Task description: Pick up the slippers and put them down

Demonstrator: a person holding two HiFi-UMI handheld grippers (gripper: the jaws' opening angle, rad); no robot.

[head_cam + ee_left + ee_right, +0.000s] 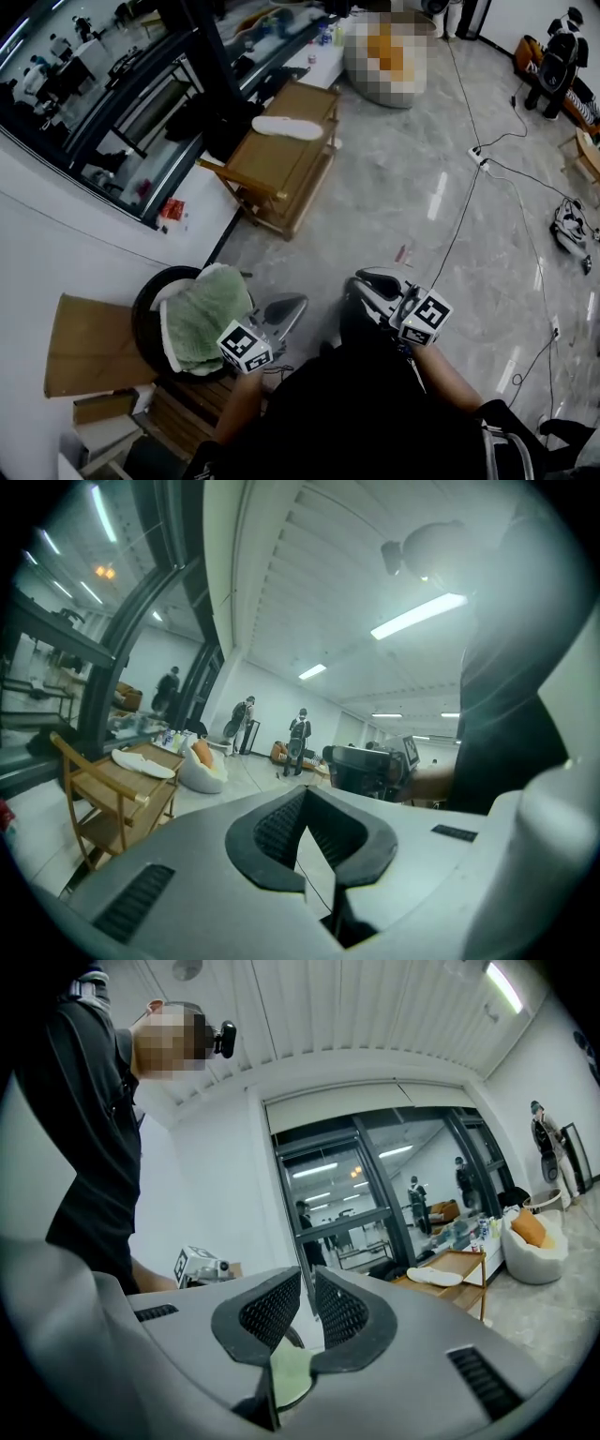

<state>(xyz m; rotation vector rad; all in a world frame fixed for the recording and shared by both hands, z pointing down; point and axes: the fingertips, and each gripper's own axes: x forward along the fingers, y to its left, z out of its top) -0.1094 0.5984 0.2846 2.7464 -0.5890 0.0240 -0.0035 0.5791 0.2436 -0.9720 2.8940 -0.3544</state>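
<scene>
Head view pictures show the white slipper (286, 127) lying flat on the top shelf of a wooden cart (281, 169). It is well apart from both grippers, which are held close to the person's body, and only one slipper can be made out. The step in hand is judged to be the approach, with nothing picked up yet. For it to be done well, the cart should be faced squarely and the cables (458, 225) trailing over the floor should be kept clear of. The jaws should be opened before the shelf is reached, not over it. The slipper is thin and lies flat, so it is probably best taken at one end or along an edge. One jaw could be slid under the sole while the gripper is kept level with the shelf and clear of the cart's frame. The left gripper (286, 307) is seen with its jaws brought together at the tips and nothing between them; only floor is visible through the slit behind the pads. The right gripper (373, 281) is likewise closed and empty, with a hairline gap left at the tips. Neither is touching anything. A basket (141, 319) holding a green cloth (202, 319) stands just beside the left gripper.
</scene>
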